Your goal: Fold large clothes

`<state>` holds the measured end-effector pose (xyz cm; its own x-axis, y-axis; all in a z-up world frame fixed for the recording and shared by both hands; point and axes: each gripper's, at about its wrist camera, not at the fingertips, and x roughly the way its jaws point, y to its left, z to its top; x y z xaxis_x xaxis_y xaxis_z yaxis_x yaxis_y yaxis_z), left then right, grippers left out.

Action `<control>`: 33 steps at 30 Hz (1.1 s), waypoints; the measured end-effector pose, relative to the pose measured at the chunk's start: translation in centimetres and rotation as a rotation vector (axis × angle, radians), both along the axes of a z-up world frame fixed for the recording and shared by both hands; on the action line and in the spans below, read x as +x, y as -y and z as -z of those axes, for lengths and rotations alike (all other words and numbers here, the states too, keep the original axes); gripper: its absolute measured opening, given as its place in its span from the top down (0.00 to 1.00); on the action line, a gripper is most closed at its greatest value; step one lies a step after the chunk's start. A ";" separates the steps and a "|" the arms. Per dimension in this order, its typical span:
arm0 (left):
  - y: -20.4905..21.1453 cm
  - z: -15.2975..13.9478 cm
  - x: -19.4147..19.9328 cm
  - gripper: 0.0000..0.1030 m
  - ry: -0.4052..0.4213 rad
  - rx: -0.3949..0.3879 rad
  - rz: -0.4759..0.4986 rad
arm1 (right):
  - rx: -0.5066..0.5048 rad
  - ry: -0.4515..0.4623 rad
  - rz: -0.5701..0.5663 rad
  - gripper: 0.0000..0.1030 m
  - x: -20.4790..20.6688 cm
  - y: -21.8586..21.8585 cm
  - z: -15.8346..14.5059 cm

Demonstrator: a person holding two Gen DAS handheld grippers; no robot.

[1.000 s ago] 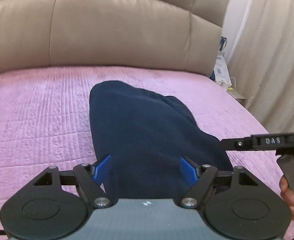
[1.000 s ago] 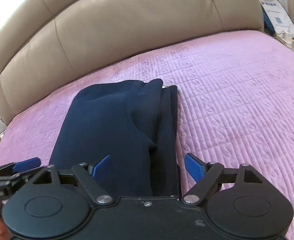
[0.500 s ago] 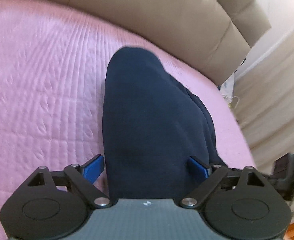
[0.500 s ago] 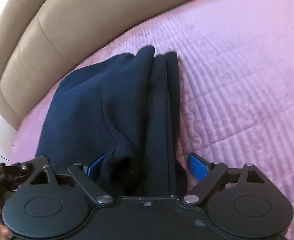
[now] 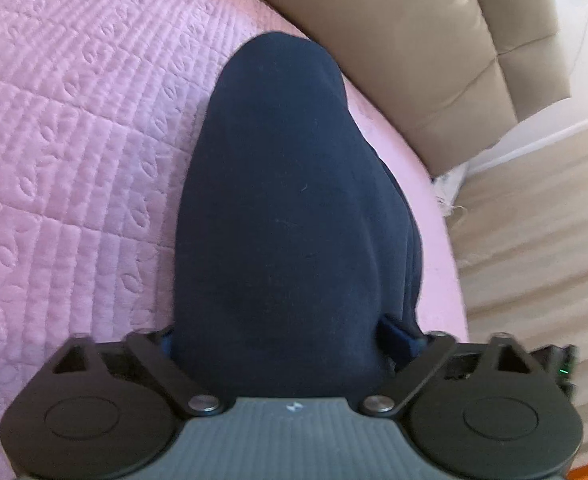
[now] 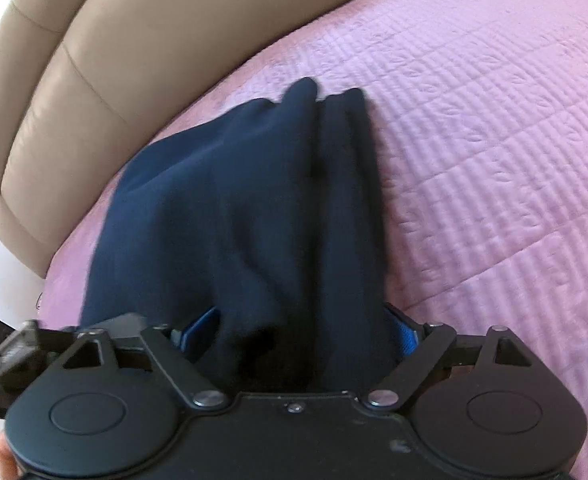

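A folded dark navy garment (image 5: 290, 216) lies lengthwise on the pink quilted bed; it also shows in the right wrist view (image 6: 254, 220), with its layered edges on the right side. My left gripper (image 5: 286, 340) is open, its blue-padded fingers straddling the near end of the garment, which bulges up between them. My right gripper (image 6: 297, 332) is open too, fingers on either side of the garment's near end. Both sets of fingertips are largely hidden by the cloth.
The pink quilt (image 5: 54, 160) spreads to the left in the left wrist view and to the right in the right wrist view (image 6: 493, 140). A beige padded headboard (image 6: 154, 32) stands behind. The bed edge and a beige curtain (image 5: 533, 240) lie to the right.
Both grippers have tilted down and moved forward over the garment's near end. The cloth now fills the gap between each pair of fingers and hides the tips.
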<state>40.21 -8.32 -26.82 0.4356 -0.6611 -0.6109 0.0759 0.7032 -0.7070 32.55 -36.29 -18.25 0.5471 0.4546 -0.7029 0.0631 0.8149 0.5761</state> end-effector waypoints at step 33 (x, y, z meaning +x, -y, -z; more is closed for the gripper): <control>-15.5 -0.9 -27.3 0.23 0.098 0.146 -0.104 | -0.042 -0.025 -0.080 0.20 -21.6 -14.8 -2.9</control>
<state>12.92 7.15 -25.91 0.5593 -0.5169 -0.6481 0.0607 0.8053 -0.5898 10.92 -21.45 -15.34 0.4919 0.4662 -0.7353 0.0106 0.8413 0.5405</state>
